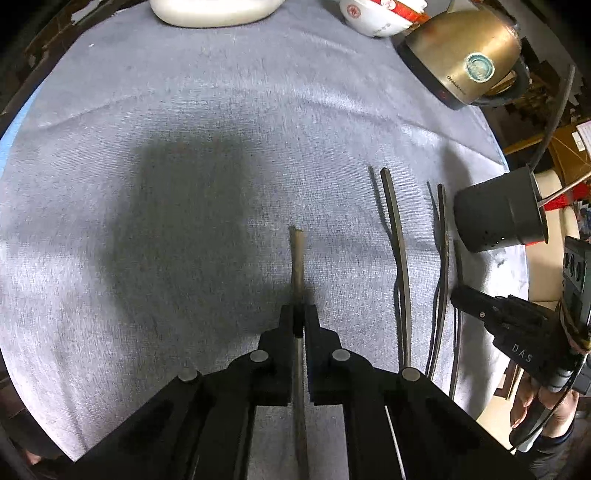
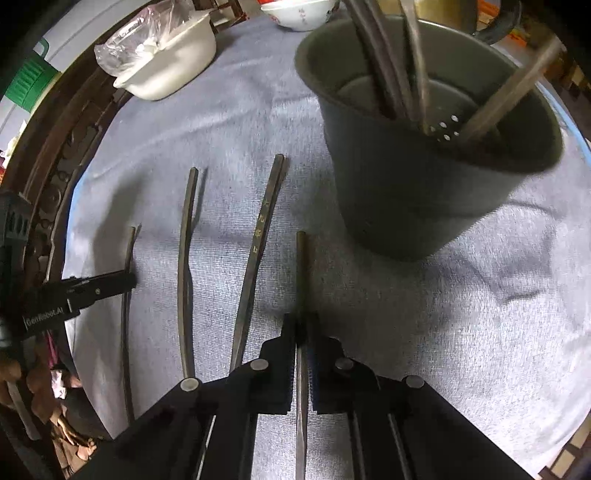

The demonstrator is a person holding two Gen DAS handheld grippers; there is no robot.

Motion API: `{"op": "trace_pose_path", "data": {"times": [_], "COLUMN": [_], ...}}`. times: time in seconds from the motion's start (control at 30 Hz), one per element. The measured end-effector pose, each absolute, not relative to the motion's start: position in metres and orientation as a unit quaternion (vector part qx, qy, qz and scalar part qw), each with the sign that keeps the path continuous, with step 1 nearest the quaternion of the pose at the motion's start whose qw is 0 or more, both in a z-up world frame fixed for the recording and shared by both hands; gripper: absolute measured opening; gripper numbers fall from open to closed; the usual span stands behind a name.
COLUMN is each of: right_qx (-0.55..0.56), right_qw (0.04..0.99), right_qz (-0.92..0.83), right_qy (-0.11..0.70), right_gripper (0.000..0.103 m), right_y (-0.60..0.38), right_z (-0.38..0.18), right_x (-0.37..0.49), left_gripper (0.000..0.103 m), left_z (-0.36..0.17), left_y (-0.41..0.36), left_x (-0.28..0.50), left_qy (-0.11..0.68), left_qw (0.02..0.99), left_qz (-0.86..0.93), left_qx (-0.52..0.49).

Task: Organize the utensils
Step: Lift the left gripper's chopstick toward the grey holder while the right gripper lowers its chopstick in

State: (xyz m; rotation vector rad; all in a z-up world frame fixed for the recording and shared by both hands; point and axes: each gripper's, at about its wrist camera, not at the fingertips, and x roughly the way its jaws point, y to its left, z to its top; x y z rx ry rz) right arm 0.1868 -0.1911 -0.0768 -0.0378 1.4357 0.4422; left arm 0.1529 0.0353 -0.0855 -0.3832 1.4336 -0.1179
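Note:
My left gripper (image 1: 299, 314) is shut on a brownish chopstick (image 1: 297, 258) that points away over the grey cloth. To its right lie two dark chopsticks (image 1: 397, 240) (image 1: 443, 240), and past them stands a dark cup (image 1: 498, 214). In the right wrist view, my right gripper (image 2: 302, 319) is shut on a dark chopstick (image 2: 301, 266) just in front of the cup (image 2: 424, 177), which holds several chopsticks (image 2: 388, 74). The two loose chopsticks (image 2: 186, 240) (image 2: 258, 236) lie between the grippers. The left gripper (image 2: 127, 280) shows at the left edge.
A grey cloth (image 1: 184, 129) covers the round table. At the far side stand a white pot (image 1: 214, 11), a red-and-white bowl (image 1: 373, 18) and a golden kettle (image 1: 465, 62). A white basin with a plastic bag (image 2: 166, 62) sits at the far left.

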Motion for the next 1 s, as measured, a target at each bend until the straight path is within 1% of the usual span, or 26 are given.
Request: {"op": "trace_pose_path", "data": {"times": [0.13, 0.27, 0.37, 0.47, 0.53, 0.7, 0.8, 1.0], "right_qx": [-0.023, -0.018, -0.015, 0.011, 0.032, 0.073, 0.084, 0.103], "right_qw": [0.722, 0.72, 0.728, 0.747, 0.762, 0.804, 0.825, 0.88], "right_qz": [0.205, 0.209, 0.208, 0.209, 0.216, 0.219, 0.213, 0.187], "right_qy": [0.661, 0.661, 0.653, 0.631, 0.61, 0.549, 0.517, 0.423], "right_gripper": [0.008, 0.008, 0.006, 0.006, 0.006, 0.006, 0.006, 0.006], "right_y": [-0.185, -0.186, -0.188, -0.198, -0.205, -0.224, -0.23, -0.243], "right_z": [-0.079, -0.079, -0.078, -0.068, -0.058, -0.028, -0.014, 0.029], "right_x": [0.191, 0.195, 0.191, 0.174, 0.162, 0.141, 0.134, 0.121], "left_gripper": [0.005, 0.005, 0.005, 0.005, 0.005, 0.005, 0.005, 0.005], "left_z": [-0.086, -0.087, -0.084, -0.079, -0.066, -0.029, -0.008, 0.023], "left_y": [0.026, 0.02, 0.019, 0.025, 0.028, 0.032, 0.041, 0.058], "left_x": [0.163, 0.173, 0.163, 0.142, 0.118, 0.081, 0.07, 0.062], "left_qy": [0.661, 0.654, 0.646, 0.627, 0.6, 0.521, 0.484, 0.399], "left_qw": [0.729, 0.739, 0.747, 0.758, 0.773, 0.829, 0.85, 0.894], "left_qz": [-0.051, -0.047, -0.051, -0.054, -0.067, -0.075, -0.071, -0.034], "left_qx": [-0.167, -0.153, -0.15, -0.17, -0.194, -0.19, -0.197, -0.199]}}
